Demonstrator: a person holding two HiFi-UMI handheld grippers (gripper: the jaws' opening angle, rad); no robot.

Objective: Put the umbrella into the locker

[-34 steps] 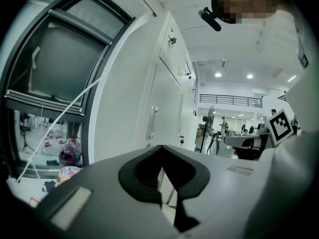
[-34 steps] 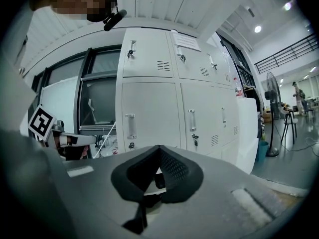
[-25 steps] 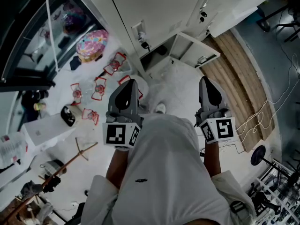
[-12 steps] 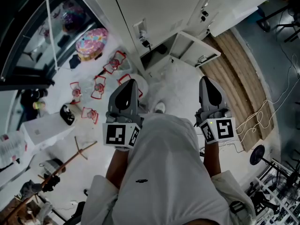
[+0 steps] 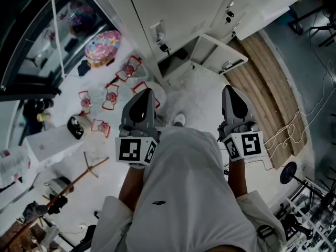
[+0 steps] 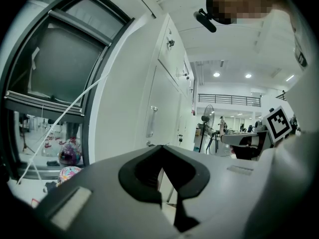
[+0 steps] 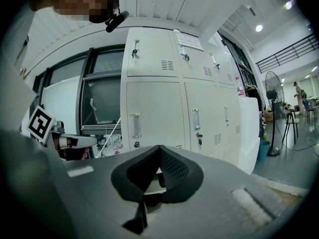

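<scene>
Head view shows us facing the white lockers [image 5: 173, 9], one low door [image 5: 220, 54] swung open. Our left claw [image 5: 145, 92] and right claw [image 5: 229, 90] are both closed, empty. A dark thing [image 5: 180, 55] lies inside; whether it's the umbrella, we cannot tell.

left hand-held gripper [image 5: 145, 92], right hand-held gripper [image 5: 229, 89], closed
</scene>
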